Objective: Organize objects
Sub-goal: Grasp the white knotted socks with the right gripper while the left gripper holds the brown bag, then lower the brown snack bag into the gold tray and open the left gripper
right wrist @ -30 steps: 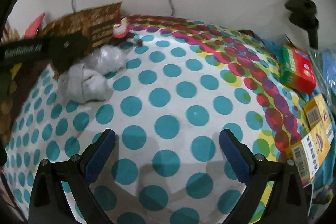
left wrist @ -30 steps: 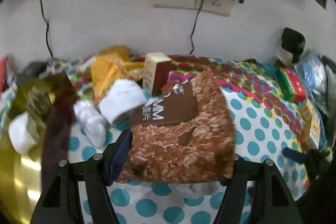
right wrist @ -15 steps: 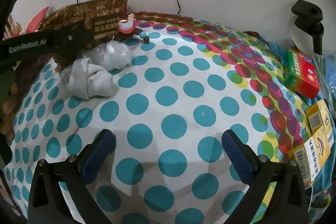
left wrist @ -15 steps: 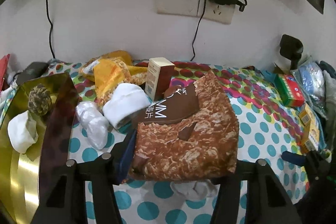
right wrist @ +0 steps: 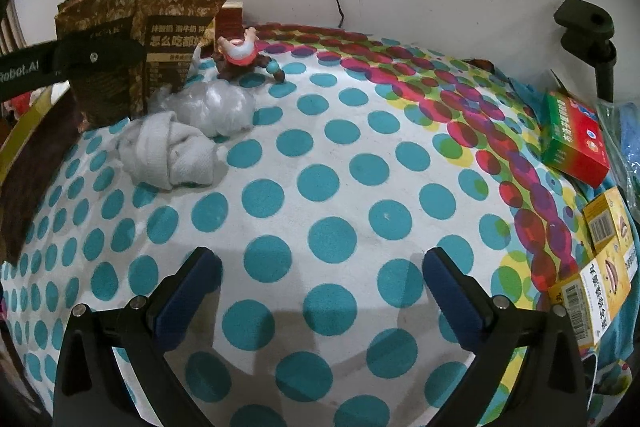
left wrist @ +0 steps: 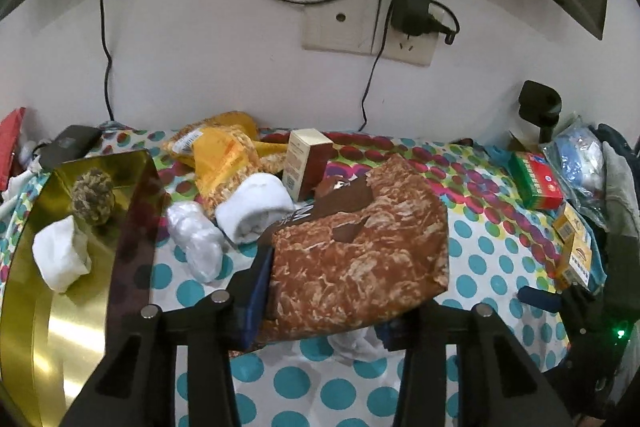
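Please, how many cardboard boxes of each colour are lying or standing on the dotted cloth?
Brown-and-cream box: 1
Green-and-red box: 1
Yellow boxes: 2
Total: 4

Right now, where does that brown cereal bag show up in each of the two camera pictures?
Left wrist view: the brown cereal bag fills the lower middle, clamped between the left gripper pads.
Right wrist view: it stands upper left, above the balled white sock.
Shared landmark: the green-and-red box at the right.
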Available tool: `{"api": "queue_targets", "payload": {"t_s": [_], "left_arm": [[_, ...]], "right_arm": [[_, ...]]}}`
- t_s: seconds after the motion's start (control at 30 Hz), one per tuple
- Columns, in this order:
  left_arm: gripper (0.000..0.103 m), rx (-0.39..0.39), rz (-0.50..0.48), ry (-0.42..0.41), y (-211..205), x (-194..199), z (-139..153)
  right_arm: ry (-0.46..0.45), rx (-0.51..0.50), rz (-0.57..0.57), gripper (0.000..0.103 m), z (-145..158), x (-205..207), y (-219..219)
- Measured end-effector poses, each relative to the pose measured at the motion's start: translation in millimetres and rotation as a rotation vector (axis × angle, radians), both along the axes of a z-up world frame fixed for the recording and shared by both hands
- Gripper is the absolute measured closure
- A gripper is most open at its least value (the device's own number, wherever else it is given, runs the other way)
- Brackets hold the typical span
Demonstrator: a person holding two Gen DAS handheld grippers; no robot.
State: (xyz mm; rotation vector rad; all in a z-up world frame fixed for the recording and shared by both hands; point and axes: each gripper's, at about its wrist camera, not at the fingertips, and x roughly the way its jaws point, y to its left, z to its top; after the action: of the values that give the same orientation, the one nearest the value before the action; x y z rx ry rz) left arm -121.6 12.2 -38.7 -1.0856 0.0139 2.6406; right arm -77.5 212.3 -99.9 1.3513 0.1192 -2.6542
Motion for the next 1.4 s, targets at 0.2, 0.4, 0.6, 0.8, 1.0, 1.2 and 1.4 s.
{"api": "queue_targets", "payload": {"t_s": [0.2,0.4,0.6,0.8,1.0,1.2,1.4], "left_arm": [[0.060,0.018,-0.014,0.020,-1.0,6.4,13.3],[0.060,0.021,-0.030,0.033,-4.9,15.1,24.4],[0.060,0.035,-0.020,0.028,-17.1,18.7,28.0],[0.060,0.068,-0.005,0.018,-26.2,25.2,25.3],[0.060,0.062,0.017,0.026,-30.2,39.7,26.8],[0.060,0.041,0.067,0.051,-42.1,67.7,39.2],[0.060,-0.002,0.155,0.087,-75.2,98.6,60.9]], "right_arm": [[0.068,-0.062,0.155,0.001,14.6,7.2,-31.8],[0.015,-0.108,0.205,0.002,7.4,-14.9,-62.9],[0.013,-0.105,0.203,0.044,4.2,-26.1,-72.1],[0.034,-0.122,0.211,0.055,8.2,-20.6,-70.0],[0.059,-0.088,0.165,0.055,12.3,-17.3,-69.5],[0.043,-0.072,0.153,0.055,11.8,-17.3,-70.7],[0.039,-0.072,0.146,0.054,12.4,-16.8,-69.0]]}}
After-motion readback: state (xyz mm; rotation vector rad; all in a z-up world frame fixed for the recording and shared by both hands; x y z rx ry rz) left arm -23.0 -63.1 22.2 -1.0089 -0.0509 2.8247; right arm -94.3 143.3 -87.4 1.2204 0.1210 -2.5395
